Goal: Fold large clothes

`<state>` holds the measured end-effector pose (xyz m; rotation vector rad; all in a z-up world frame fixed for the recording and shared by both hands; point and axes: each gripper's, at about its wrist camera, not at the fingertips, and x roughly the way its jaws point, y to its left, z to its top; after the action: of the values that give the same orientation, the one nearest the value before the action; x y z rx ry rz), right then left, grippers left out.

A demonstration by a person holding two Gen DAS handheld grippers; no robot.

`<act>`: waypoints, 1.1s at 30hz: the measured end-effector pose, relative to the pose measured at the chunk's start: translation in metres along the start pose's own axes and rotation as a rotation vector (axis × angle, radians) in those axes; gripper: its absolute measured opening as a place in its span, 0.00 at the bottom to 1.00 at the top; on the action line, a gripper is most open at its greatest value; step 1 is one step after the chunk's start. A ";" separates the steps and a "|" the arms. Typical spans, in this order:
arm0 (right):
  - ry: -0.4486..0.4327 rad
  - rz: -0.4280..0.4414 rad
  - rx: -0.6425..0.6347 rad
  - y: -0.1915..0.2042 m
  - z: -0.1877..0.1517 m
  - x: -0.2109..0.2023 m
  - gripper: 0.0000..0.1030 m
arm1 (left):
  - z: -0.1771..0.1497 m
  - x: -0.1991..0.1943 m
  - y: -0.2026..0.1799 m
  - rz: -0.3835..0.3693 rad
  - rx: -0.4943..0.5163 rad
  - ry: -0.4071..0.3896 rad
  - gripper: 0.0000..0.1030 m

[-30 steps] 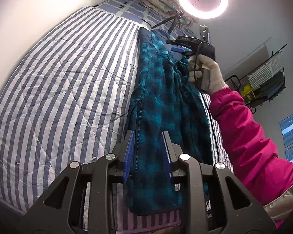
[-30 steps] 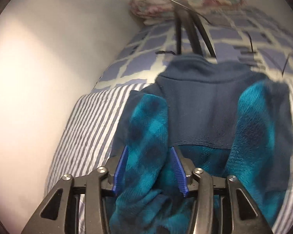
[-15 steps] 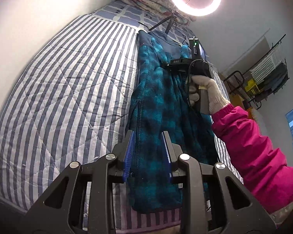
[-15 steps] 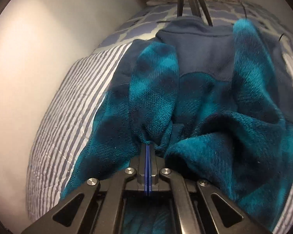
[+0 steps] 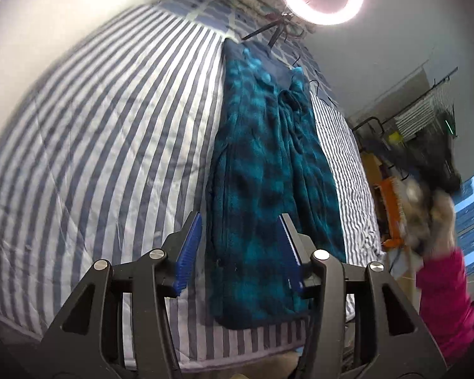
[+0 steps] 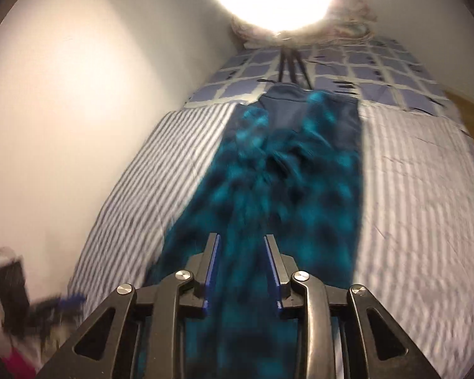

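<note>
Fleece jacket (image 5: 268,170): laid lengthwise on striped bed cover (image 5: 110,132), both sides folded inward to a narrow strip; sleeve bunched near collar. Crosswise folds judged outstanding. Left gripper (image 5: 241,246): fingers spread wide, empty, above hem. Right gripper (image 6: 241,270): fingers parted, empty, above lower half.

My left gripper (image 5: 240,246) and my right gripper (image 6: 241,265) are black with blue pads (image 5: 189,249), and my sleeve (image 5: 442,300) is bright pink. The fleece jacket (image 5: 268,173) is teal with dark navy checks and a plain navy collar (image 6: 284,94). It lies on a bedspread (image 5: 110,142) striped blue-grey and white, with blue squares on white beyond it.
</note>
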<state>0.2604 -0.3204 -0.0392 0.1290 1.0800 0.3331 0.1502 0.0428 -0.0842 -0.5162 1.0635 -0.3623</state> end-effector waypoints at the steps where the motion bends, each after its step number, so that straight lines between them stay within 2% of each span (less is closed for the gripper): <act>1: 0.008 -0.004 0.002 -0.003 -0.017 -0.013 0.34 | -0.003 0.001 0.004 -0.007 -0.010 0.007 0.48; 6: 0.084 -0.053 0.020 -0.018 -0.106 -0.036 0.42 | -0.023 0.011 0.017 -0.012 -0.037 0.041 0.48; 10: 0.138 -0.043 0.074 -0.029 -0.161 -0.040 0.44 | -0.045 0.022 0.018 -0.054 -0.060 0.088 0.48; 11: 0.150 -0.044 0.077 -0.032 -0.174 -0.038 0.46 | -0.051 0.026 0.017 -0.062 -0.066 0.102 0.48; 13: 0.163 -0.048 0.085 -0.038 -0.191 -0.034 0.58 | -0.062 0.036 0.016 -0.062 -0.076 0.135 0.48; 14: 0.168 -0.039 0.096 -0.041 -0.199 -0.035 0.59 | -0.064 0.040 0.016 -0.063 -0.081 0.146 0.48; 21: 0.192 0.113 0.216 -0.058 -0.228 -0.020 0.60 | -0.086 0.067 0.018 -0.102 -0.140 0.203 0.48; 24: 0.213 0.151 0.254 -0.055 -0.238 -0.005 0.61 | -0.095 0.076 0.016 -0.106 -0.128 0.215 0.48; 26: 0.211 0.098 0.215 -0.041 -0.243 0.000 0.61 | -0.097 0.077 0.008 -0.071 -0.076 0.207 0.48; 28: 0.202 -0.038 0.103 -0.020 -0.239 -0.004 0.58 | -0.097 0.076 0.005 -0.059 -0.055 0.207 0.48; 30: 0.133 -0.139 0.034 -0.005 -0.233 -0.018 0.57 | -0.095 0.078 0.007 -0.058 -0.062 0.209 0.45; 33: 0.003 -0.136 -0.024 0.017 -0.222 -0.042 0.45 | -0.095 0.078 0.009 -0.059 -0.063 0.209 0.42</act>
<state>0.0431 -0.3316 -0.1035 0.0333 1.0819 0.2239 0.0999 -0.0111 -0.1829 -0.5754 1.2669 -0.4429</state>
